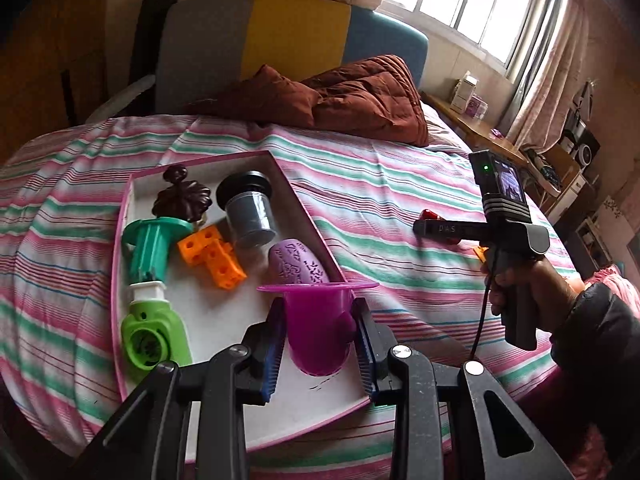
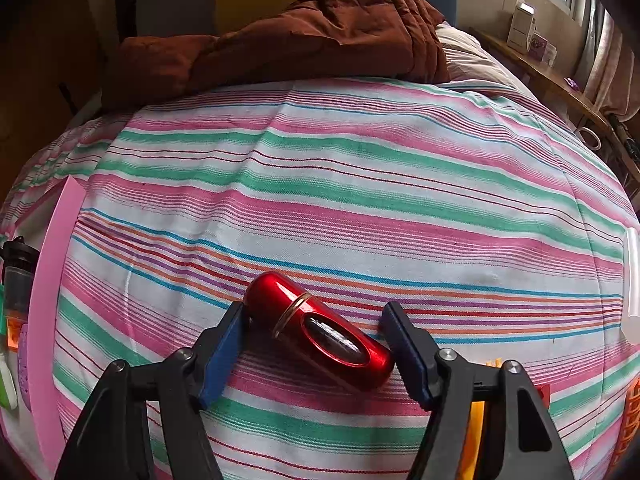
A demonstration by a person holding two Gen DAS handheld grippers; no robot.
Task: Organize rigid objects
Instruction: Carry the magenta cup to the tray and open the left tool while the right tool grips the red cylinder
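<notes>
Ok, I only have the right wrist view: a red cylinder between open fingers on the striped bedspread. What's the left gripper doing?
Observer: The left gripper is shut on a purple cup.
Reviewer: Where is it?
Observer: Over the near end of a pink-rimmed tray.
Reviewer: Anything at the tray's far end?
Observer: A dark brown ornament sits in the far corner.

The cotton bedsheet [image 2: 360,184] has stripes of pink, green and white, with thin blue, orange and red lines. The shallow white cardboard tray [image 1: 224,320] has a pink rim and holds a translucent purple plastic cup [image 1: 316,328], an orange block with square holes [image 1: 214,256], a grey plastic cylinder [image 1: 250,216] and a lilac oval piece with an embossed pattern [image 1: 298,266]. The glossy red metal capsule [image 2: 320,332] has a gold ring and a dark oval window, and the quilted blanket [image 2: 280,36] is rust brown.
</notes>
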